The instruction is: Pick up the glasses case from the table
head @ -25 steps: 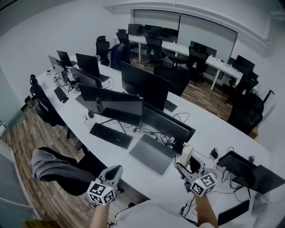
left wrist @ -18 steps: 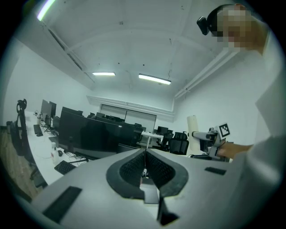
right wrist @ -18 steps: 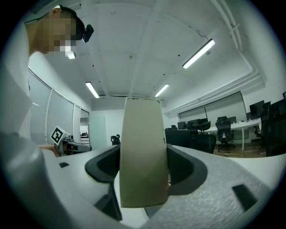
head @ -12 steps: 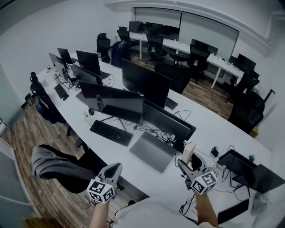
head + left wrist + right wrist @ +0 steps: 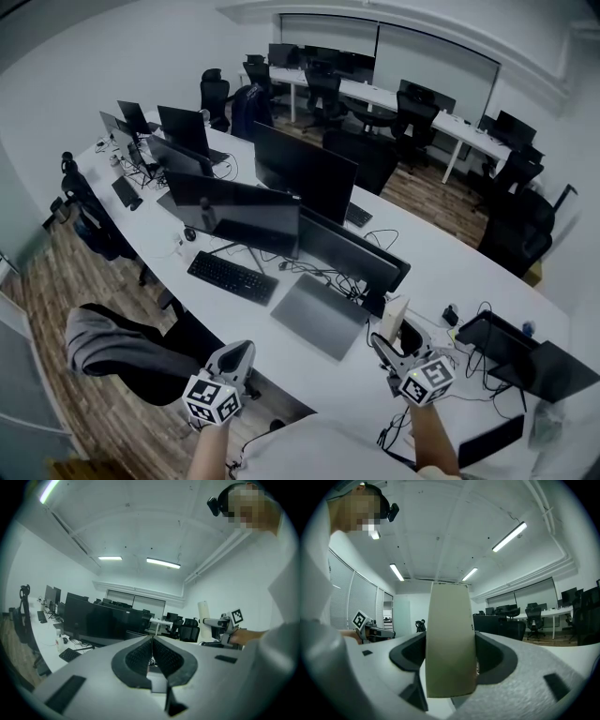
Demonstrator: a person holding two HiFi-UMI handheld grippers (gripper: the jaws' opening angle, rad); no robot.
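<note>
The glasses case is a cream, oblong case that stands upright in the air over the white desk's near edge. My right gripper is shut on it. In the right gripper view the case fills the gap between the two dark pads and rises well above them. Lower left, off the desk, my left gripper is shut with nothing in it. Its pads meet along a thin line. From the left gripper view the case and the right gripper show at the right.
A closed grey laptop, a black keyboard and a row of dark monitors lie on the desk. Cables and another laptop sit to the right. A chair with a grey jacket stands by my left gripper.
</note>
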